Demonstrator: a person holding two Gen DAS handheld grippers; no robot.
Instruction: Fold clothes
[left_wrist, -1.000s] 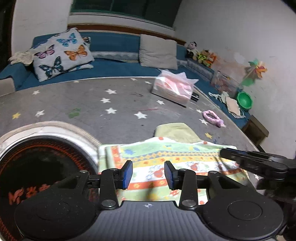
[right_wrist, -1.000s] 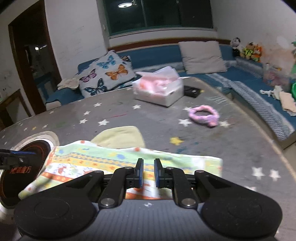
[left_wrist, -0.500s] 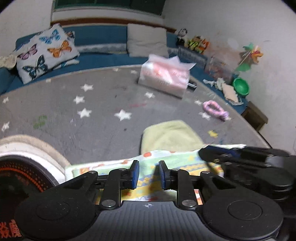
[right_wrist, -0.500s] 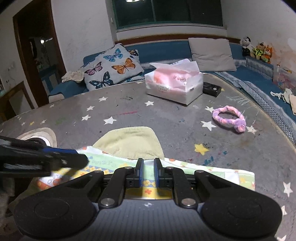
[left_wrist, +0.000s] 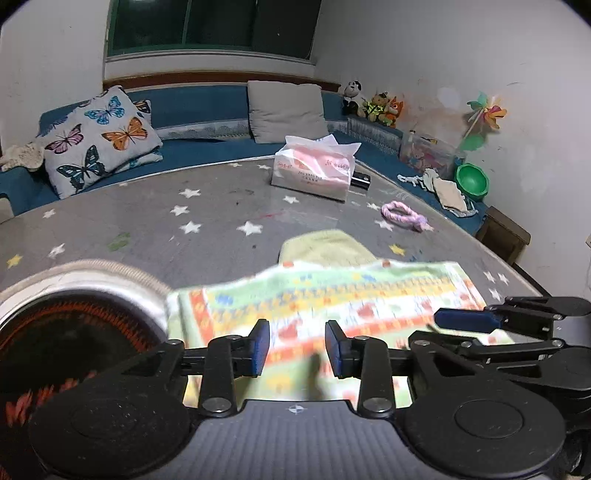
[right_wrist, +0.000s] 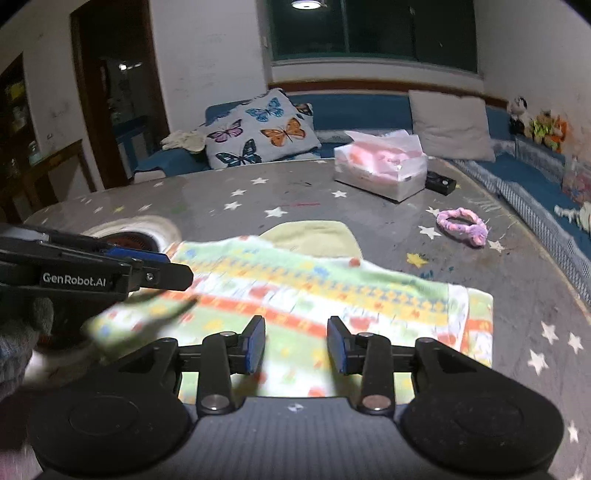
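Observation:
A green, yellow and orange patterned cloth (left_wrist: 332, 299) (right_wrist: 314, 291) lies folded on the grey star-print table (left_wrist: 207, 206) (right_wrist: 517, 317). A pale yellow garment (left_wrist: 325, 247) (right_wrist: 314, 236) pokes out from under its far edge. My left gripper (left_wrist: 297, 349) hovers open above the cloth's near edge, nothing between its fingers. My right gripper (right_wrist: 297, 345) is open too, above the same near edge. Each gripper shows in the other's view, the right one (left_wrist: 491, 328) at the cloth's right end, the left one (right_wrist: 147, 269) at its left end.
A round red and black burner (left_wrist: 55, 332) (right_wrist: 136, 238) is set into the table left of the cloth. Further back lie a pink tissue pack (left_wrist: 314, 171) (right_wrist: 384, 166) and a pink hair band (left_wrist: 404, 214) (right_wrist: 461, 225). A blue bench with cushions (left_wrist: 99, 136) rings the table.
Both grippers were shut on the cloth's edge carrying it forward half a second ago. Now both are open, drawn back, and the cloth lies doubled over and flat.

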